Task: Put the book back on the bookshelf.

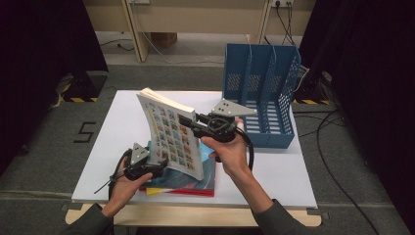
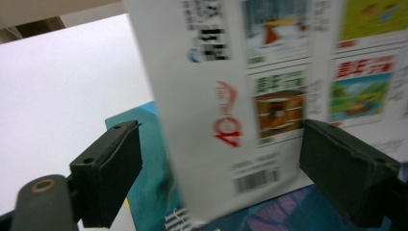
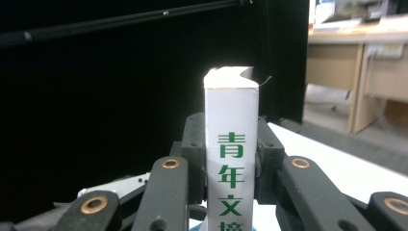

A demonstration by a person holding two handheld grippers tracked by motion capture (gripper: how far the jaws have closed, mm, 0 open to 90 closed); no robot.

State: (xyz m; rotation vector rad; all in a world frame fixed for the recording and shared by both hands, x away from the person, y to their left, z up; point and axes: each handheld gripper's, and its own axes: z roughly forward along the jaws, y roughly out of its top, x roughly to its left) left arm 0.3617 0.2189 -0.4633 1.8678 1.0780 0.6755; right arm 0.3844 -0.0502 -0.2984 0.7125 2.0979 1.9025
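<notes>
Grippers and a thick paperback book are shown over a white, matte table. At the left, the left gripper is held low by the left hand, level with the flat stack of books that lies on the table near its front edge; in the left gripper view its blocky black jaws are seen standing wide, with the lower corner of the glossy cover between them and neither pad pressed against it. The cover is printed with a grid of small coloured pictures and a barcode. The book is raised on edge above the stack, tilted and slightly bowed, its cream page block seen at the top. At its right edge the spine, white with green characters, is clamped by the right gripper, whose jaws are seen closed tight on both sides of it; the right hand is held raised, with the gripper pointed leftward. Farther right, a blue plastic file rack with perforated walls and upright dividers is seen at the table's far corner.
</notes>
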